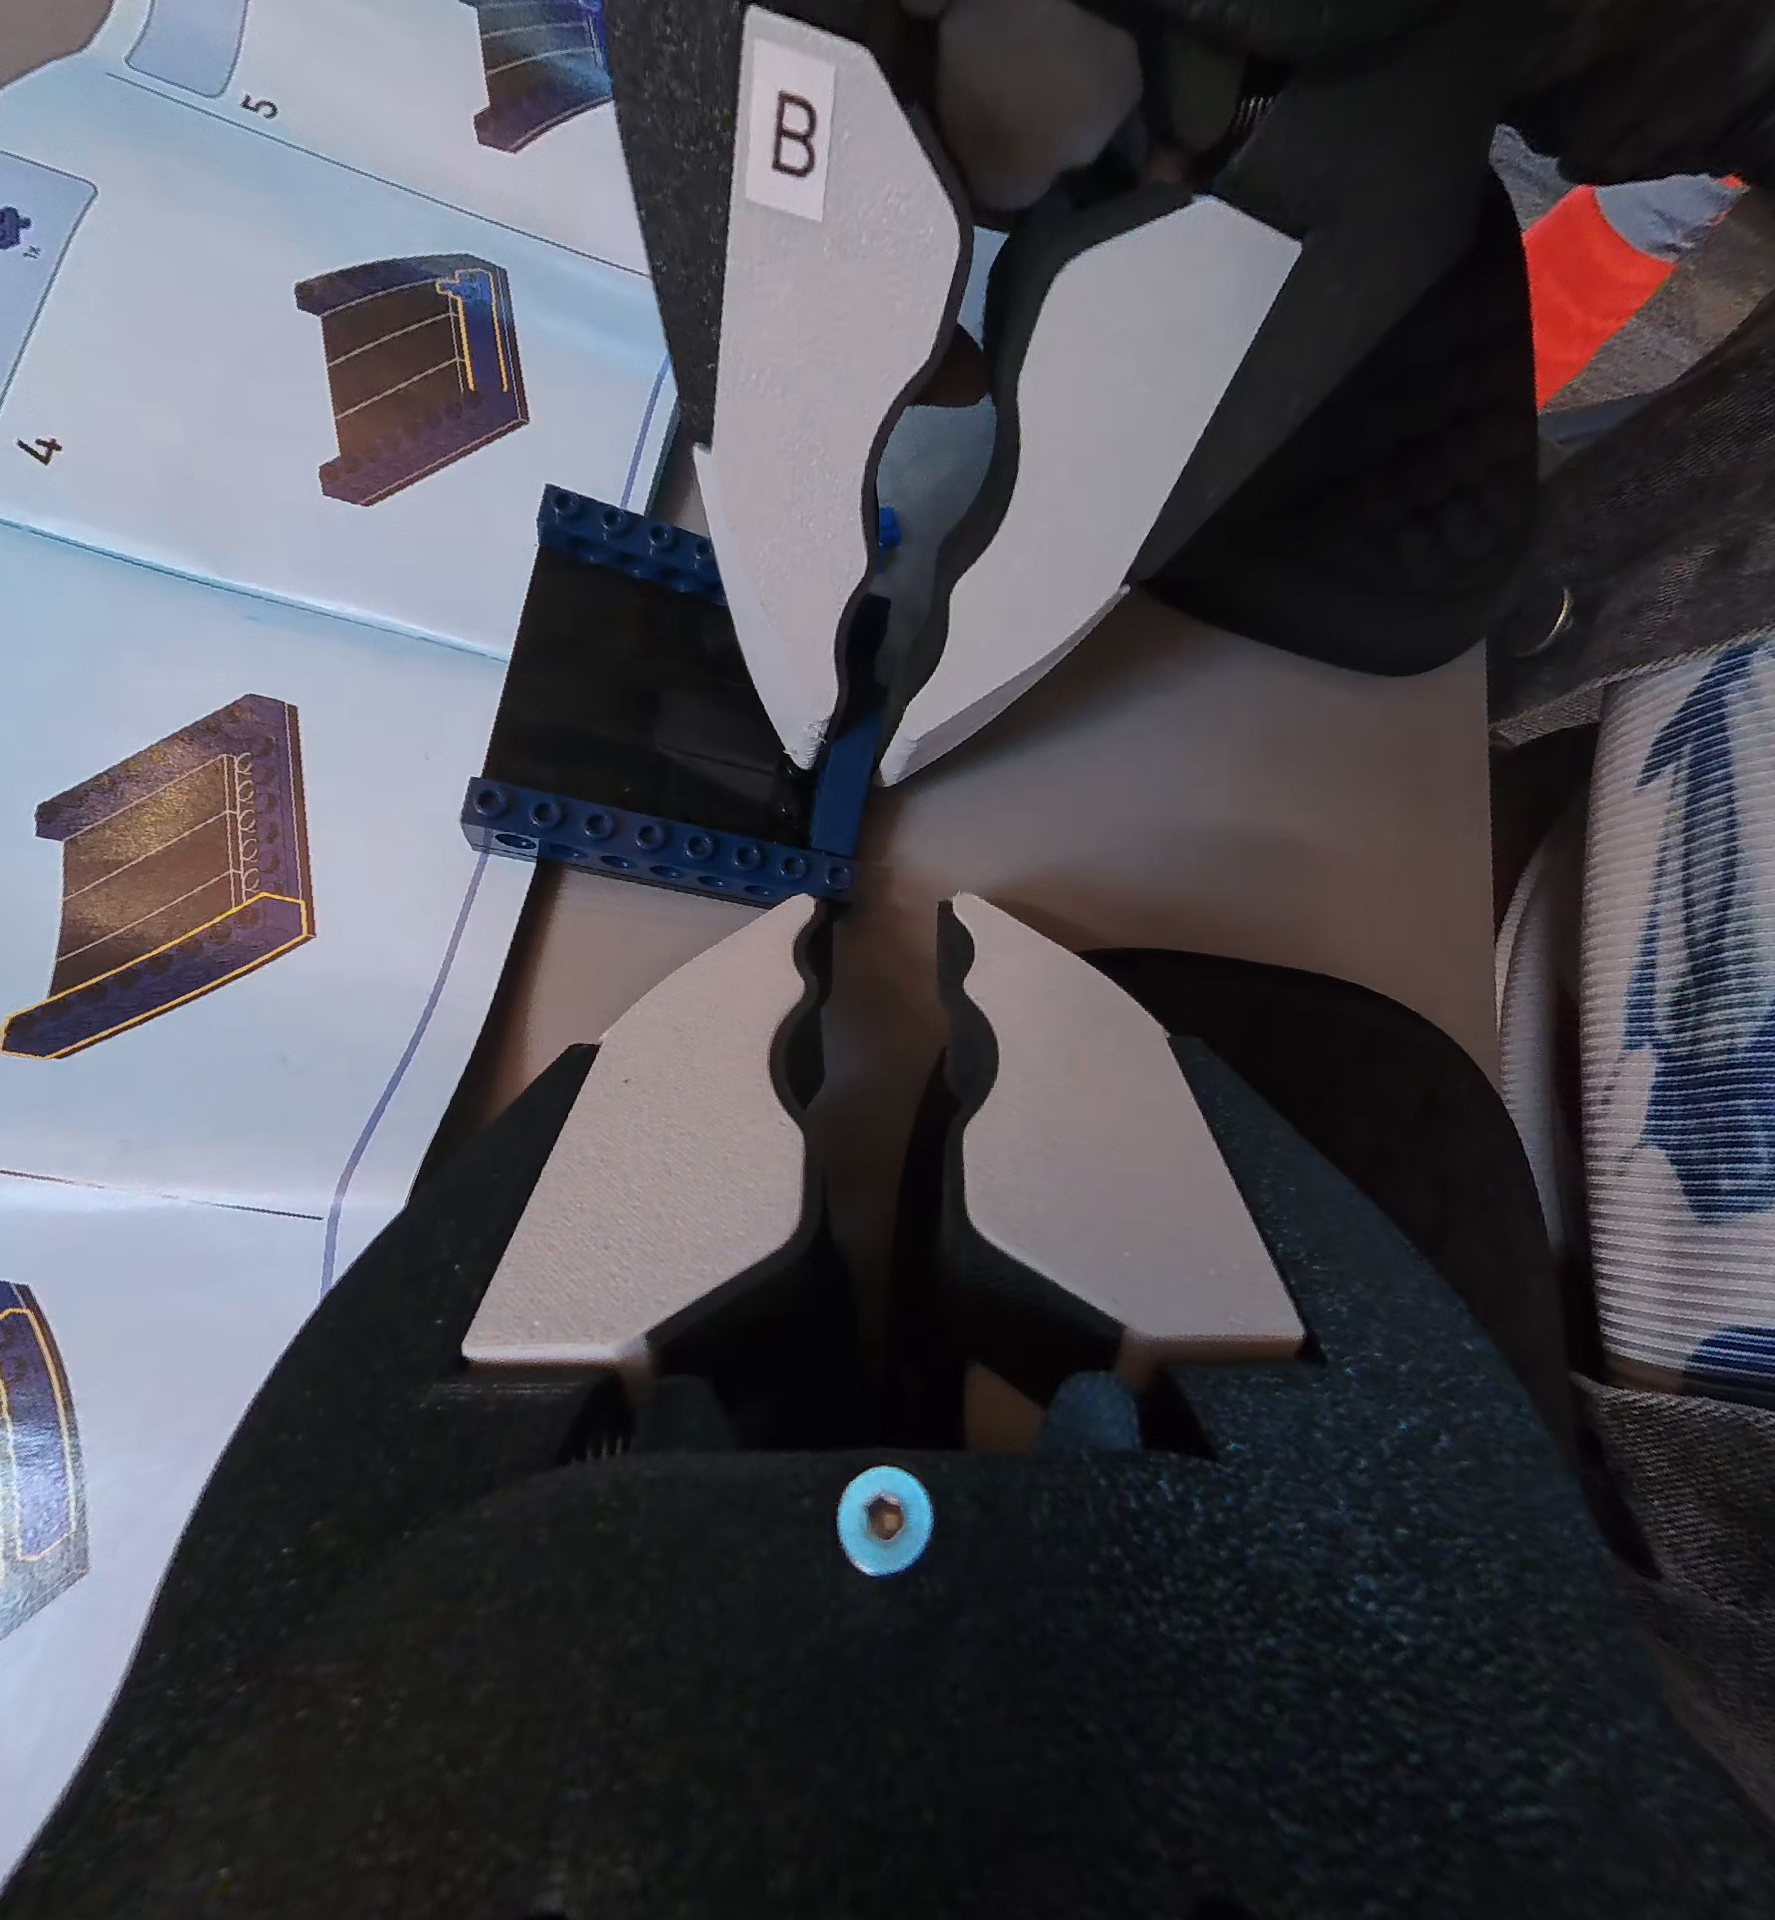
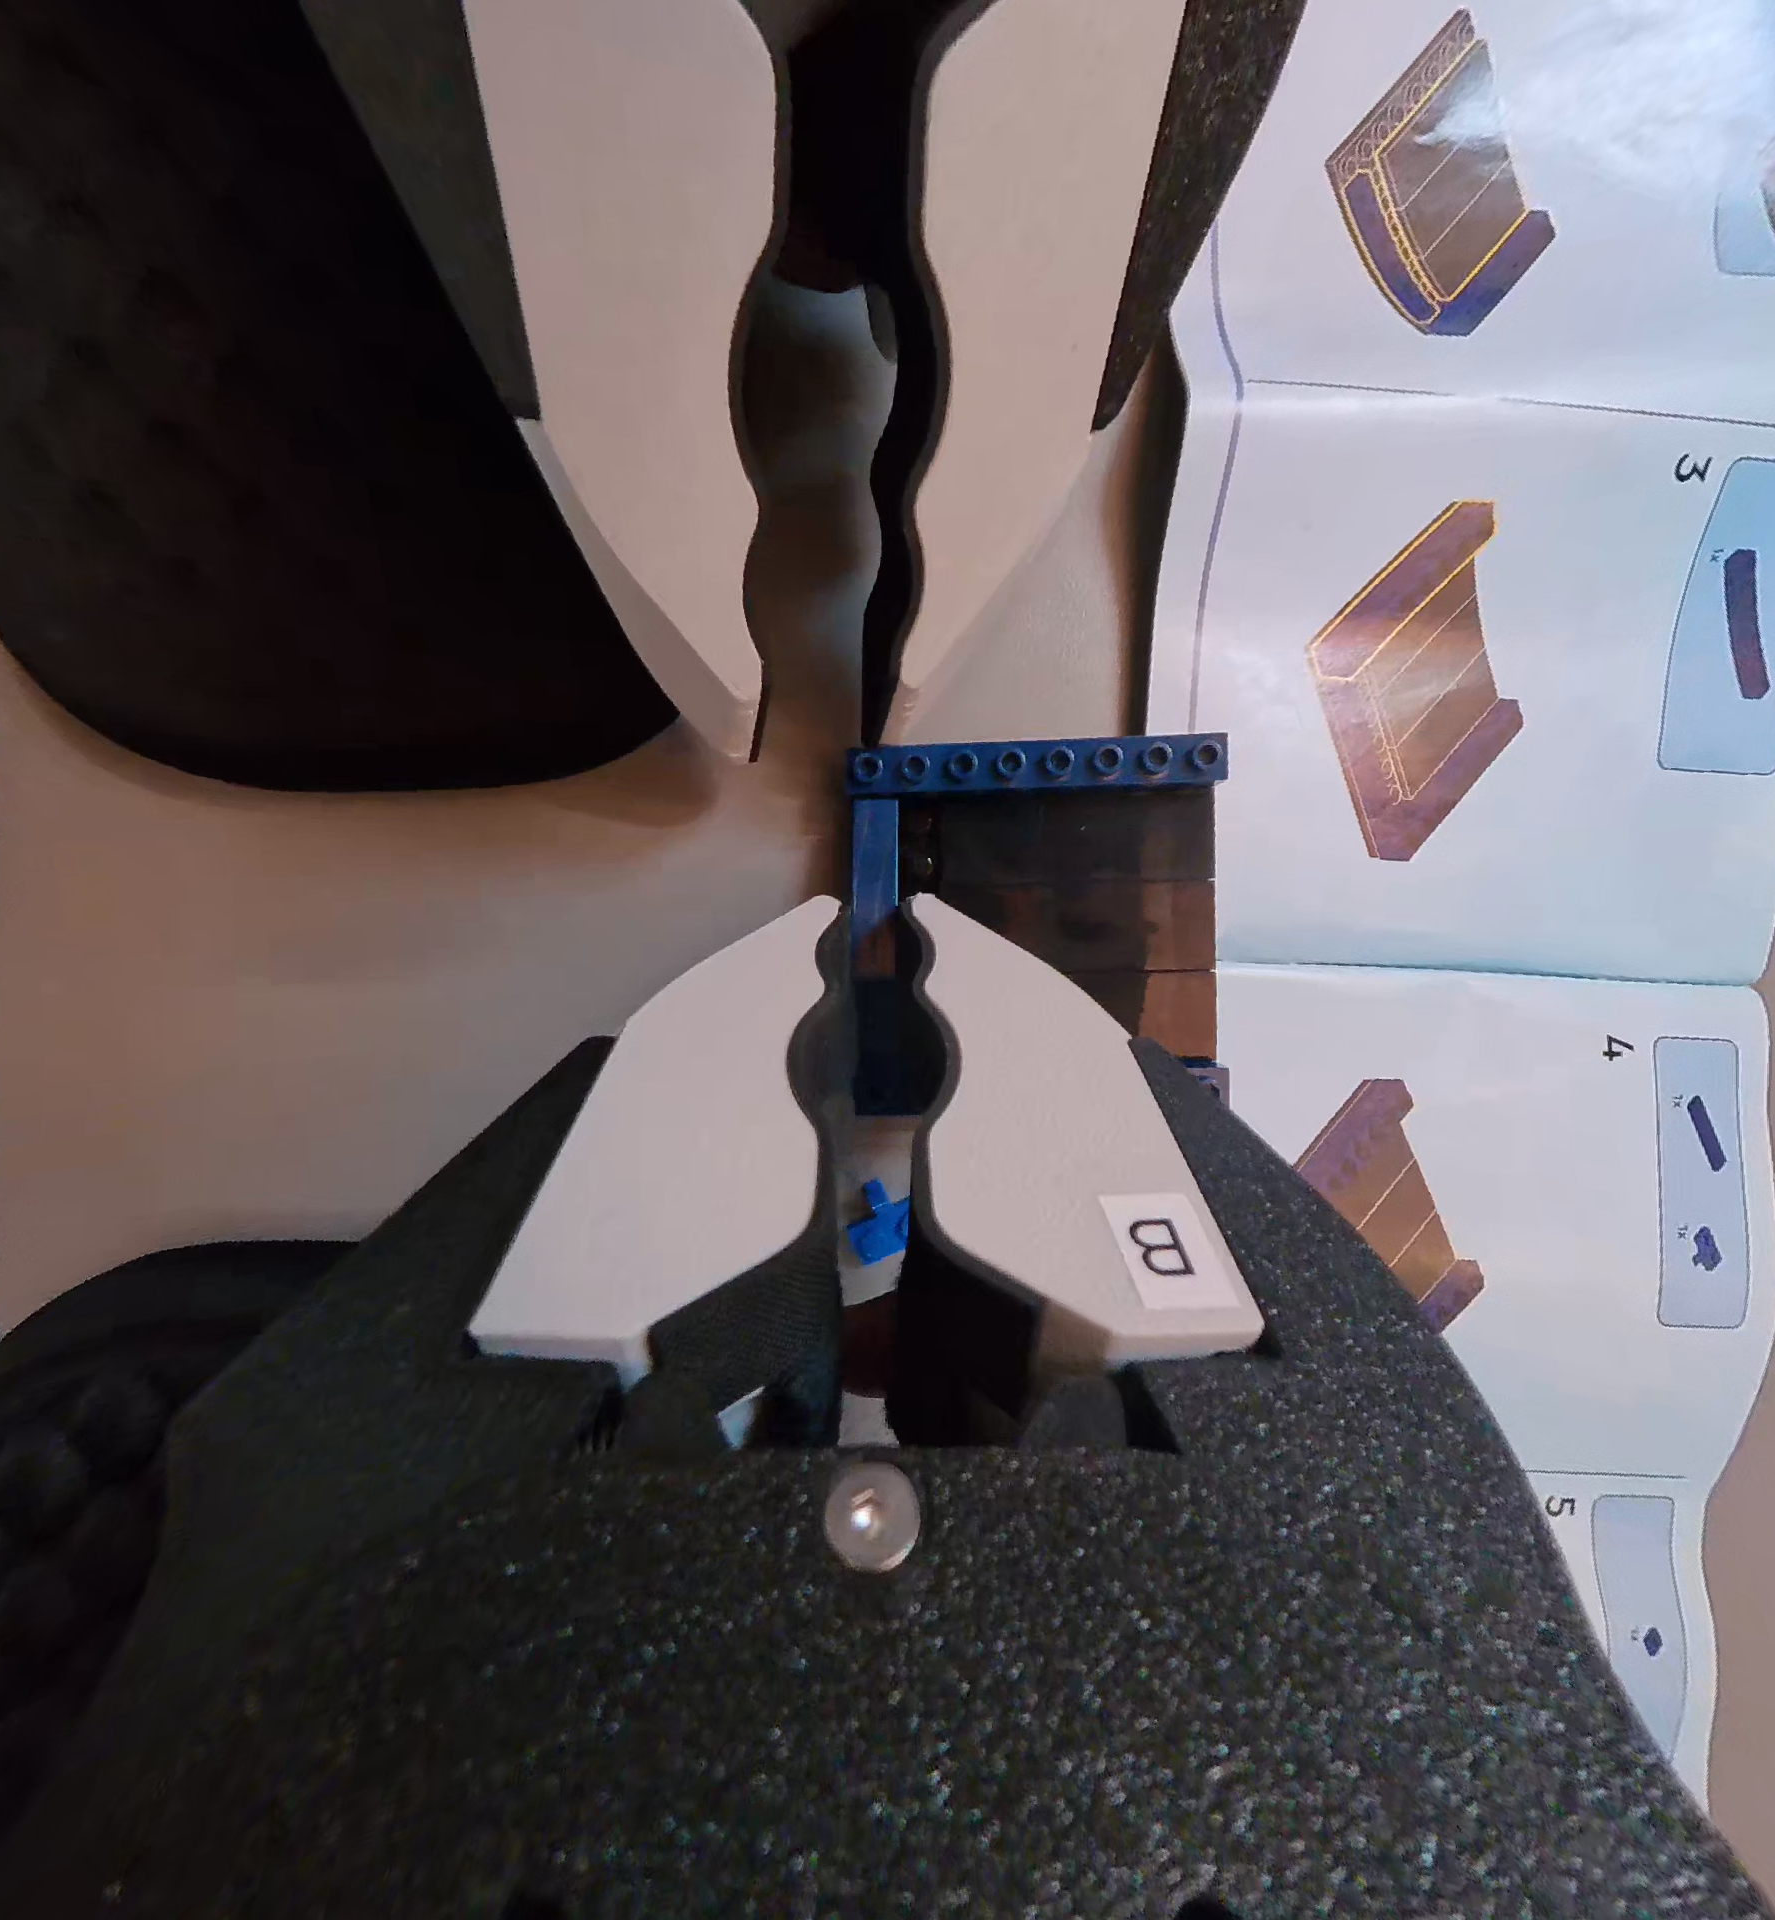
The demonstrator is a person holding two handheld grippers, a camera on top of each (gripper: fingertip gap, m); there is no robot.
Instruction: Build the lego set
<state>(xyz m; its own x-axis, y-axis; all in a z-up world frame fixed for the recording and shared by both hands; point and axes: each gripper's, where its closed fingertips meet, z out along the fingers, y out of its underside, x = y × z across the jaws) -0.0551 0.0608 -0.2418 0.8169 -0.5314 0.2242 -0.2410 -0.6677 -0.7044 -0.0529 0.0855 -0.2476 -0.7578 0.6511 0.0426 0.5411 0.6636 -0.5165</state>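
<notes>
A dark curved plate point(image 1: 634, 686) with a blue studded beam point(image 1: 654, 842) along its near edge and another at the far edge lies on the table. My right gripper point(image 2: 872, 920) is shut on a smooth dark blue bar point(image 2: 875, 862) that lies along the plate's side edge and meets the beam point(image 2: 1039, 764) at the corner. It also shows in the left wrist view point(image 1: 847, 753), coming from above. My left gripper point(image 1: 883, 909) is open and empty. One of its fingertips point(image 1: 810, 920) is right at the beam's end. A small bright blue piece point(image 2: 878, 1226) lies under my right gripper.
An open instruction booklet point(image 1: 187, 623) lies beside the model and partly under it, and shows in the right wrist view point(image 2: 1485, 727). A white ribbed object with a blue pattern point(image 1: 1693, 987) stands at the right. An orange object point(image 1: 1589, 281) is farther back. Left and right tips are no more than a few centimetres apart.
</notes>
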